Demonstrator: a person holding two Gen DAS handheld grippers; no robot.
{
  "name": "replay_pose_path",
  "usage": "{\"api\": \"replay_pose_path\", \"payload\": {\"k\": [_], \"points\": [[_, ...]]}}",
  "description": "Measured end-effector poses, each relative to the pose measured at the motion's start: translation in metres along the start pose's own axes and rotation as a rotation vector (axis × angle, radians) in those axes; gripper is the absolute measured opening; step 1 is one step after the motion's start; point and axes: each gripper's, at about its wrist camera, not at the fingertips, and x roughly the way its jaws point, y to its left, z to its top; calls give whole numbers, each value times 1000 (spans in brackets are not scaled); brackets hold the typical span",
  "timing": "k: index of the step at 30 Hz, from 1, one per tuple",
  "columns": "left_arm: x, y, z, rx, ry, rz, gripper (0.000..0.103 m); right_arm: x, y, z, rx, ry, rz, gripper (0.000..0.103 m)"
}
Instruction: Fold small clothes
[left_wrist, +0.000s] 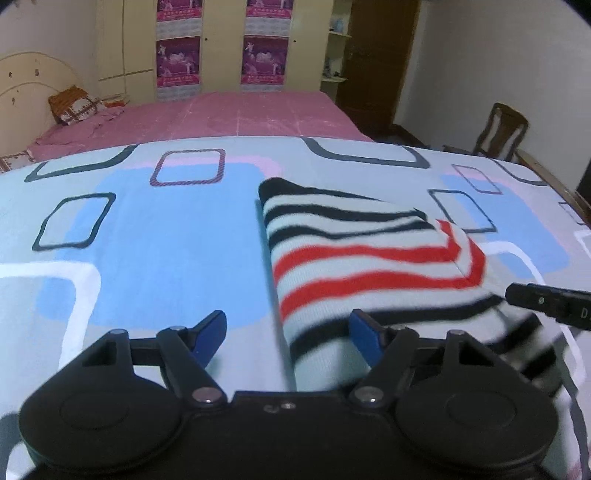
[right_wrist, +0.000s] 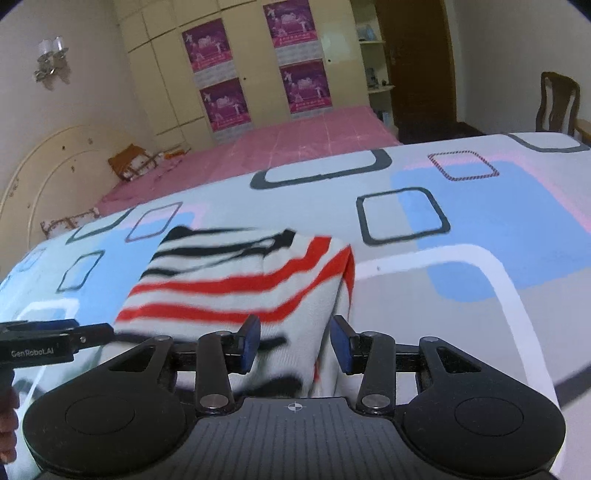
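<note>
The striped garment (left_wrist: 369, 254) is lying folded on the patterned sheet (left_wrist: 166, 240); left gripper (left_wrist: 288, 332) jaws are standing wide, right gripper (right_wrist: 293, 345) jaws narrower, both gripping nothing.

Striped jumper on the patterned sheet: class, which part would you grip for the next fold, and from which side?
Probably grip the striped jumper at its near hem corners, coming from the near edge of the bedsheet. It lies flat with a folded-over side, and the near end faces both claws.

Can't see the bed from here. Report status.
Both tongs, left and right, open. Striped garment folded on the patterned sheet, released. Nothing blocking.
</note>
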Motion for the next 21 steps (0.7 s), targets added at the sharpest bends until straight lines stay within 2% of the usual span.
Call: {"api": "replay_pose_path", "payload": {"k": [4,6,8,11,15,17,19,21], "points": [[-11,2,-14,-15,39,-50,72,-18,7,-25,2,24,-16,43],[-9,1,-24,4,73,-76,67,-24,9,-37,1,40,-37,42],[-2,2,-33,14,102,-100,62,-26,9,-50,-2,57,-79,28],[4,6,-38,2,103,-129,62,-23,5,-61,31,72,-108,26],[6,12,-35,-6,122,-154,66,-20,-6,-61,142,100,-87,27],[6,18,-29,-38,137,-175,70,-27,-10,-57,189,95,-69,35],[7,24,-25,-80,139,-202,80,-36,-8,-50,189,66,-79,62],[9,28,-18,-128,129,-211,85,-40,-5,-40,182,28,-71,74]]}}
